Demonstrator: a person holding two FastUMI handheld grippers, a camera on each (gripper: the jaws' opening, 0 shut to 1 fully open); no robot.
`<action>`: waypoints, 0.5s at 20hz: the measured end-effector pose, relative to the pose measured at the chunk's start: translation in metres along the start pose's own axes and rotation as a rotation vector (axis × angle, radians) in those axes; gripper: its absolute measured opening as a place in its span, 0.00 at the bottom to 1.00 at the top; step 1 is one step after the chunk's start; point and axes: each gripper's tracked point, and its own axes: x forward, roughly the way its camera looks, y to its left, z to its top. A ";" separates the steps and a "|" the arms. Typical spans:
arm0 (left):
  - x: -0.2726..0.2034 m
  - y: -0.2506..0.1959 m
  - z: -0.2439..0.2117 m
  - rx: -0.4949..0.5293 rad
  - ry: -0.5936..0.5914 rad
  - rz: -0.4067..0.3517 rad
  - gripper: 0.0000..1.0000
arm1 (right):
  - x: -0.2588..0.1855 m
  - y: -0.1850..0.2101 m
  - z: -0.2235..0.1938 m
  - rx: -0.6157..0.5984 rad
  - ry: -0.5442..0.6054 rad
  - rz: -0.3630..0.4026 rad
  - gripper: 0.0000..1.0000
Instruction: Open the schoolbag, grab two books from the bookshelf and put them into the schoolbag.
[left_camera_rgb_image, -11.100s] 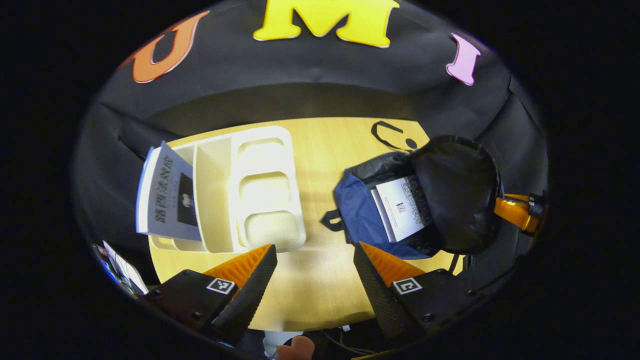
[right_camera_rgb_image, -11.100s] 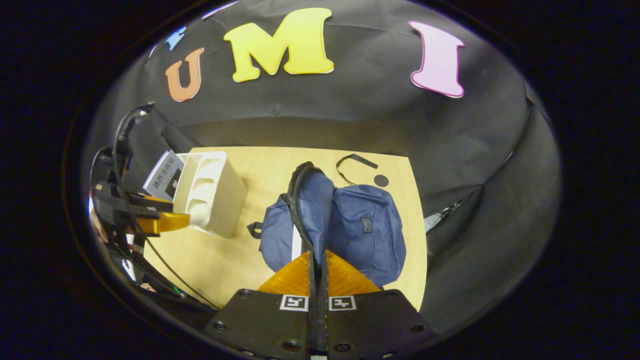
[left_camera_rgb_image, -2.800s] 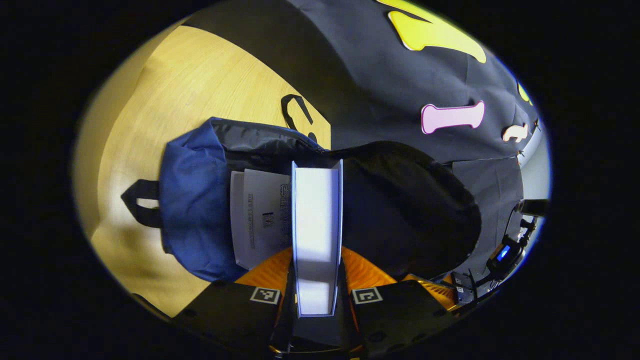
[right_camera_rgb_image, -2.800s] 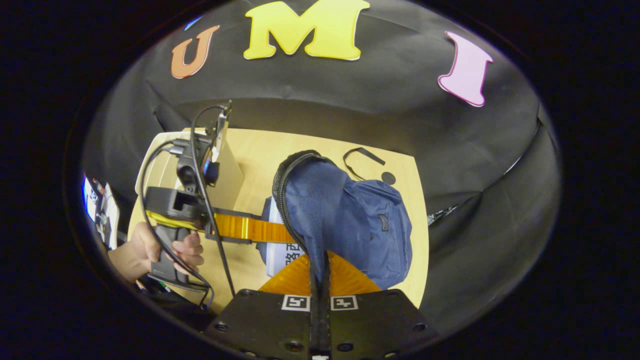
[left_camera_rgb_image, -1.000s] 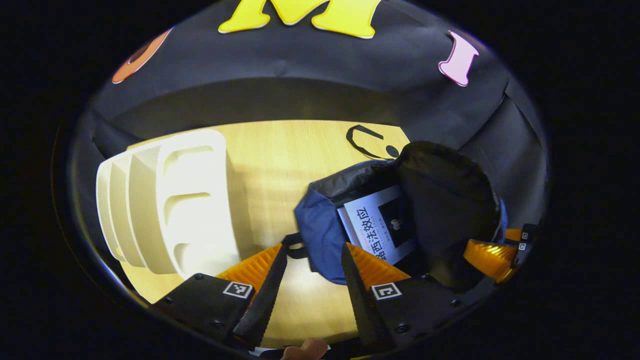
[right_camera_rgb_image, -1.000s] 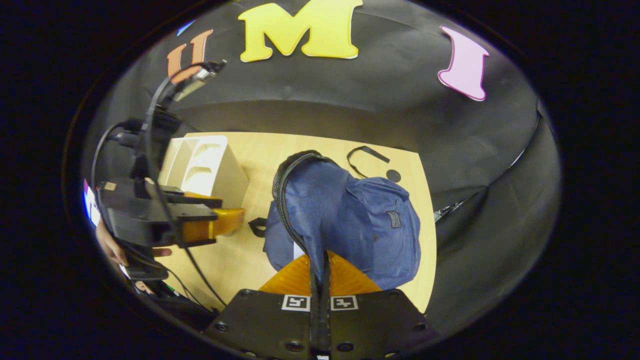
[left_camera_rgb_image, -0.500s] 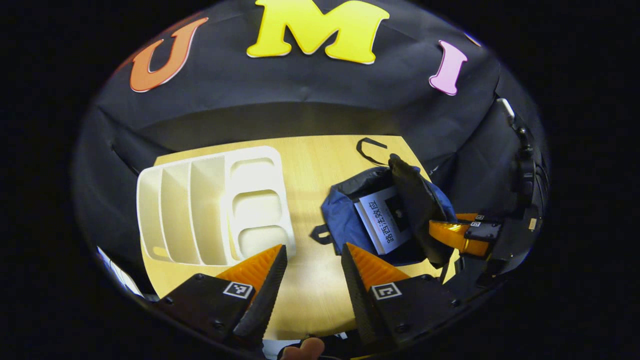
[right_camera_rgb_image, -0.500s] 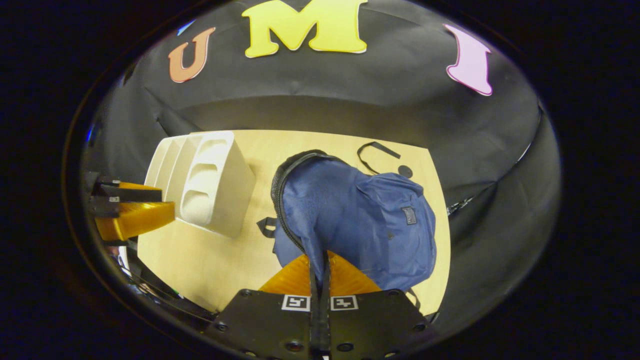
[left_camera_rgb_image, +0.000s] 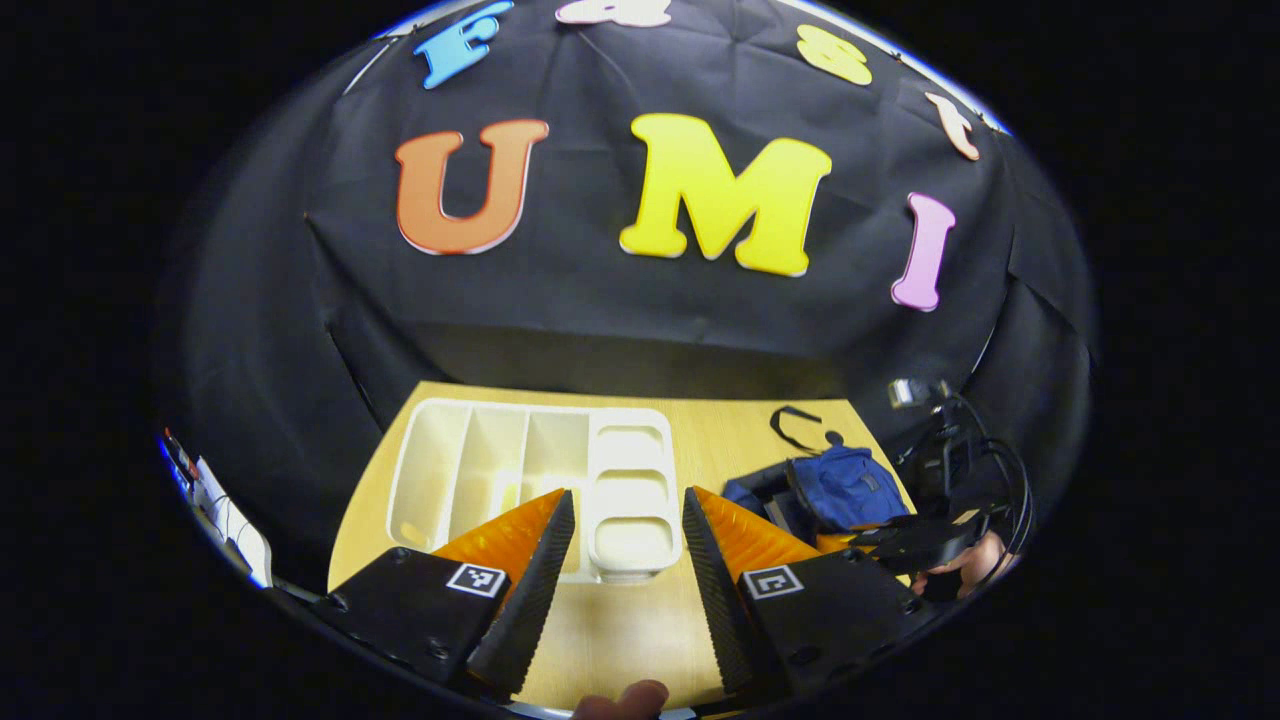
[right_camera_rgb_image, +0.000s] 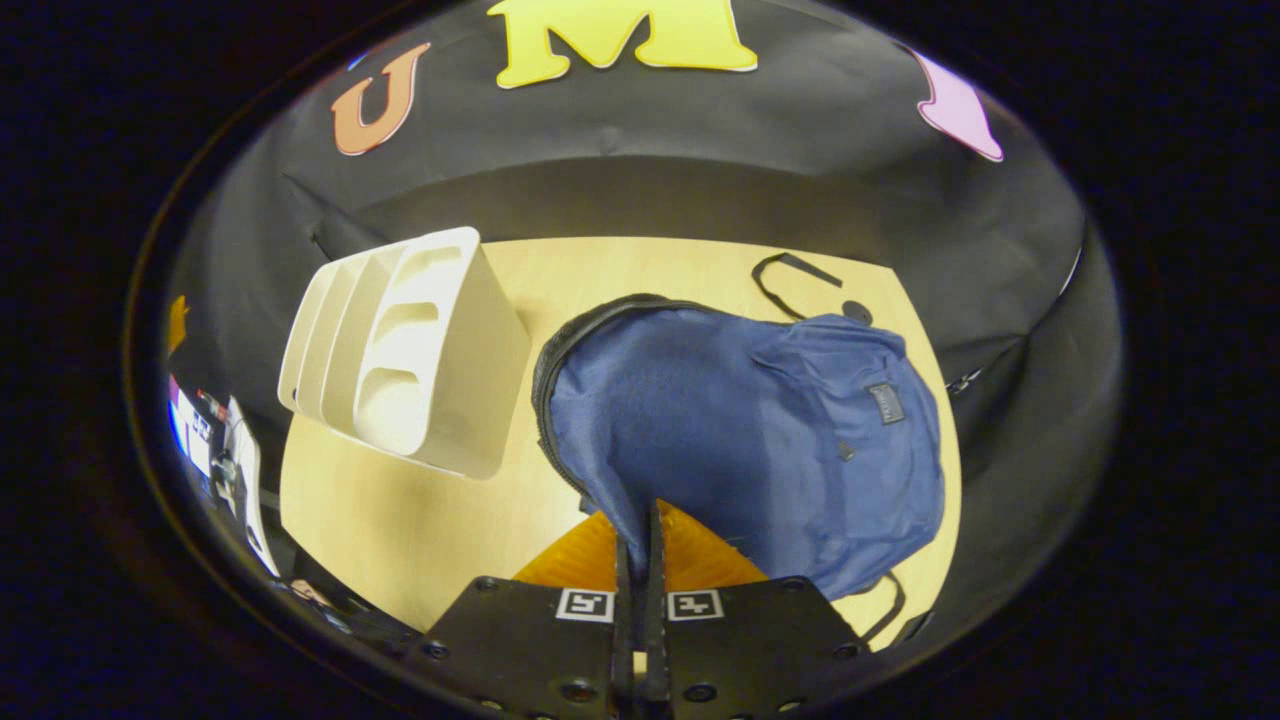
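Note:
The blue schoolbag (right_camera_rgb_image: 760, 430) lies on the wooden table (right_camera_rgb_image: 400, 520), its flap down over the opening so the inside is hidden. My right gripper (right_camera_rgb_image: 640, 518) is shut on the flap's zipper edge at the bag's near side. The white bookshelf (right_camera_rgb_image: 410, 370) stands left of the bag with bare slots. In the left gripper view the bookshelf (left_camera_rgb_image: 530, 470) sits straight ahead and the schoolbag (left_camera_rgb_image: 845, 485) is small at the right, with a hand (left_camera_rgb_image: 965, 565) holding the other gripper beside it. My left gripper (left_camera_rgb_image: 625, 505) hangs open above the table's near edge, holding nothing.
A black strap loop (right_camera_rgb_image: 790, 270) and a small black disc (right_camera_rgb_image: 855, 312) lie on the table behind the bag. Black cloth walls close in the back and sides. Some clutter (right_camera_rgb_image: 215, 440) shows off the table's left edge.
My left gripper has drawn back and tilted up, away from the bag, still open. My right gripper has lowered the flap over the bag's opening, so the book seen inside is now covered.

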 end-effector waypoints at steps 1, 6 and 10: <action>-0.009 0.000 0.007 0.012 -0.044 -0.004 0.71 | 0.003 0.008 -0.003 0.019 0.003 0.023 0.09; -0.045 0.007 0.039 0.047 -0.216 0.002 0.76 | -0.013 0.048 -0.002 0.058 -0.077 0.103 0.80; -0.065 0.004 0.048 0.052 -0.300 -0.015 0.88 | -0.073 0.060 0.036 0.060 -0.335 0.098 0.97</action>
